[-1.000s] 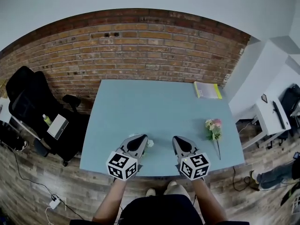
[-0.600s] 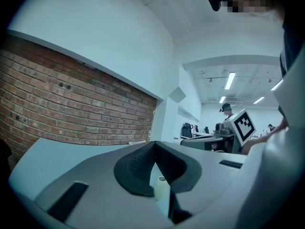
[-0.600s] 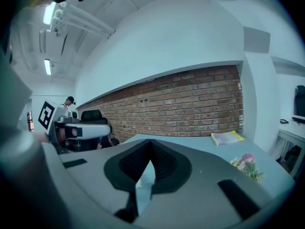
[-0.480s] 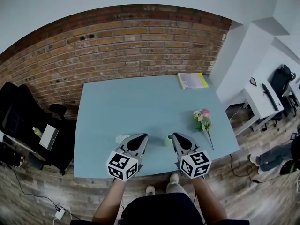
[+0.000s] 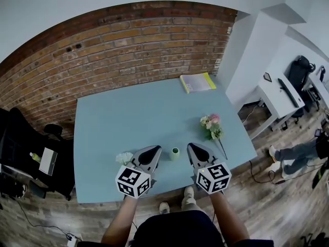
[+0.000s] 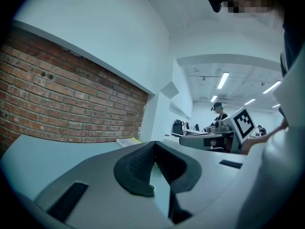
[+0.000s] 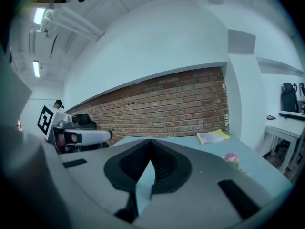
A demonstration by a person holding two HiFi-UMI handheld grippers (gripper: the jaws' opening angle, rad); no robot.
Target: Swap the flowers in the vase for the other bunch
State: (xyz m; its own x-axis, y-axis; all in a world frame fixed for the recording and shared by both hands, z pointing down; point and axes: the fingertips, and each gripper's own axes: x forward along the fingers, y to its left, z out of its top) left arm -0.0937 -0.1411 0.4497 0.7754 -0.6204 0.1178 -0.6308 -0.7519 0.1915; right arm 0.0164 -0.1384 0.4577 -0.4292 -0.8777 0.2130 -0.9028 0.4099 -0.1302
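Change: the view has swung along the bench (image 5: 128, 115), and the vase (image 5: 175, 153) now sits between the claws.
Left claw (image 5: 152, 150): pressed together, empty, white bunch (image 5: 123, 157) just beside it.
Right claw (image 5: 194, 148): pressed together, empty.
Pink bunch (image 5: 212, 126): lying on the bench, right of the vase.
Meaning: probably lining up; nothing gripped.

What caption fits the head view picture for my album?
Left gripper and right gripper, both shut, flank a green vase on a blue table; pink flowers nearby.
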